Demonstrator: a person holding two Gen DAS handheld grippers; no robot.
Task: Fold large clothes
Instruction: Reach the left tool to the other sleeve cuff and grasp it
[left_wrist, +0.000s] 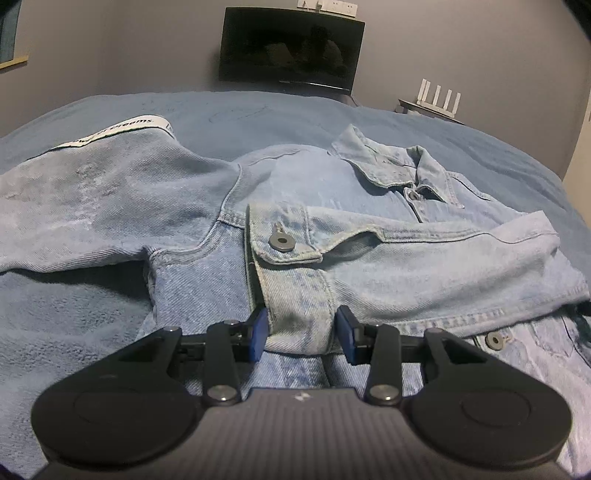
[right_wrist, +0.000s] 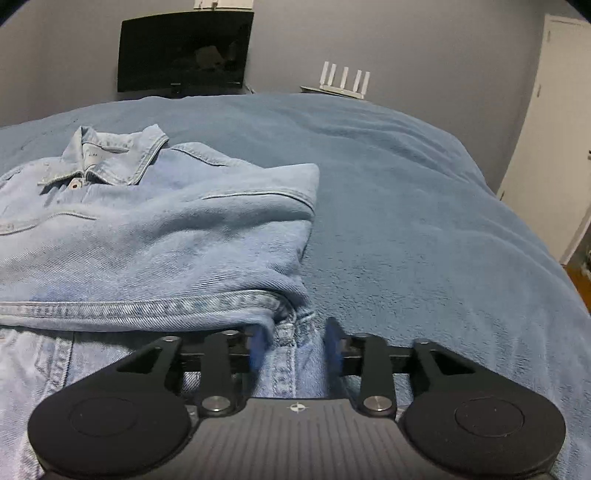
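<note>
One garment, a light-wash denim jacket (left_wrist: 295, 206), lies spread on a blue fleece bedspread (right_wrist: 424, 206), collar (left_wrist: 391, 162) toward the far wall and one sleeve (left_wrist: 424, 258) already laid across the chest. Denim of this weight is judged heavy and fairly stiff: it should hold a crease, resist slipping on the fleece, and drag rather than float when lifted. Seams, hems and the sleeve cuff (left_wrist: 291, 284) are thick, firm ridges and so the best places to take hold; metal buttons (left_wrist: 282, 242) are hard but not fragile.

Left gripper (left_wrist: 301, 336): blue pads apart, straddling the cuff band, with cloth between them; contact on both sides is not certain. Right gripper (right_wrist: 291, 347): fingers apart, blurred, flanking a seamed fold at the jacket's right edge.

Surface: soft, yielding, slightly rippled, likely to give under downward pressure.

Room: grey walls, a dark monitor (right_wrist: 184, 51), a white router (right_wrist: 341, 81) with upright antennas, a pale door (right_wrist: 546, 129) at right.
</note>
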